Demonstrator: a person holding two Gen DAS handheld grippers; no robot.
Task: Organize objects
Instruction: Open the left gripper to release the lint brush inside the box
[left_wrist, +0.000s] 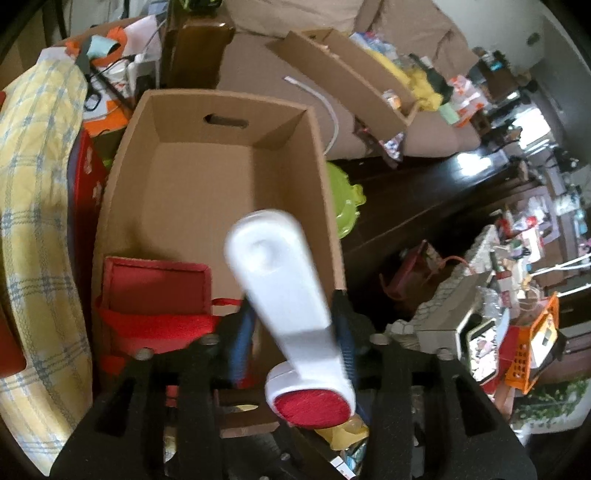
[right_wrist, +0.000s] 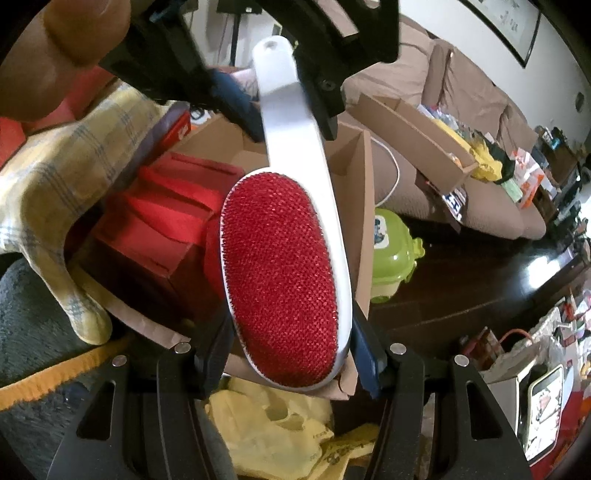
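Far left: a yellow checked cloth, draped next to a big cardboard box. Inside the box, at the near left corner, a red bag. Rest of the box floor bare.

In the middle: a white brush with a red fuzzy pad, up in the air over the near right part of the box. Not in the box yet. Left claw spread around the handle, with a gap on one side, so not pinching. Right claw pinching the fat red end of the brush, one finger on each white edge.

Further right: a green tub on the dark floor just outside the box, then a brown sofa with more boxes on it.

What could go wrong, as a guess: only one claw gripping now, and on a smooth round edge. Could tip or slip out. Could also land on the box wall and drop outside, by the green tub. Better to lower well inside before letting go.

Only in the left view: the box's bare floor, plus its handle hole on the far wall. Only in the right view: the whole red pad, the right claw's grip, a yellow plastic bag below, and a thumb at the top left.
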